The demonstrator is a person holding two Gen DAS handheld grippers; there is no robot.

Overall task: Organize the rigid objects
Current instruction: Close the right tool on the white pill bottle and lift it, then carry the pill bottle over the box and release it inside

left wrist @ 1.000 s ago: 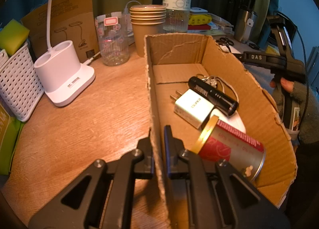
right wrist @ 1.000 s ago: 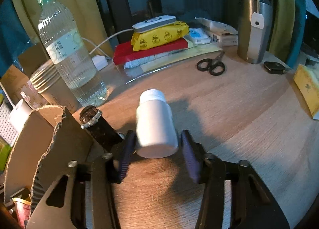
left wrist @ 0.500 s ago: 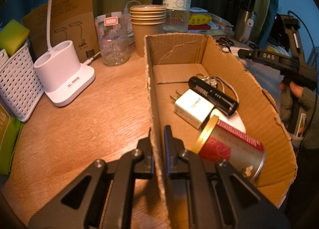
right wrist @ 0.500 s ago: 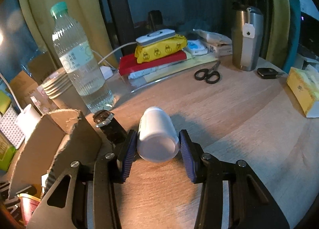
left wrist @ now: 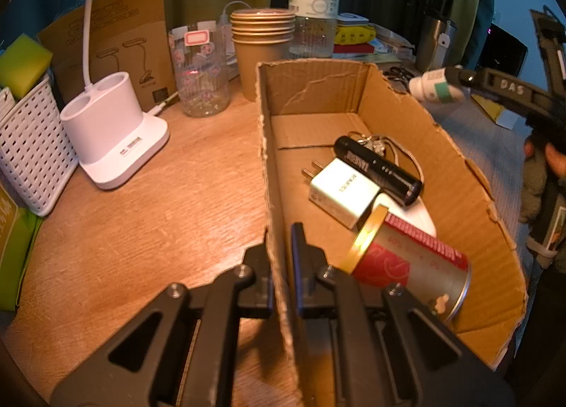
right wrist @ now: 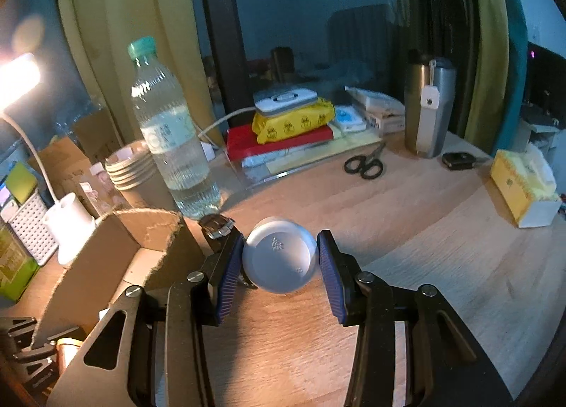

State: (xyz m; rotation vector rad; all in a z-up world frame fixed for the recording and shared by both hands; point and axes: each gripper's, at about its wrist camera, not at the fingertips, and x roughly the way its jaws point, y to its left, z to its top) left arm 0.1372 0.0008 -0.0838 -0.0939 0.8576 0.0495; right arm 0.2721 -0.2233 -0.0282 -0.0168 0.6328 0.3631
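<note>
The small white plastic bottle point(right wrist: 279, 260) sits squarely between the two blue ribbed pads point(right wrist: 228, 272) of the right gripper point(right wrist: 279, 265), its flat round base turned toward the camera and its neck pointing away. Both pads press on its sides, so the jaws stand about half open and clamped on it. In the left wrist view the same bottle shows a green patch on its label and hangs in the air just outside the far right rim of the open brown cardboard box point(left wrist: 438, 131), clear of the wooden tabletop point(right wrist: 424, 230).

The step in hand looks like the carry: the bottle is lifted and on its way to the box. The next move calls for bringing it over the torn right wall, lowering it into bare floor toward the far end, then opening the jaws.

Inside the box lie a black cylindrical flashlight point(left wrist: 378, 170), a white plug adapter point(left wrist: 343, 193) and a red-and-silver tin with a gold lid point(left wrist: 410, 265), all nearer the left gripper point(left wrist: 281, 254) than the bottle is. That gripper's fingers are nearly shut, pinching the box's left wall between them and steadying it. A black watch point(right wrist: 217, 226) lies just beyond the right gripper's left pad, beside the box.
</note>
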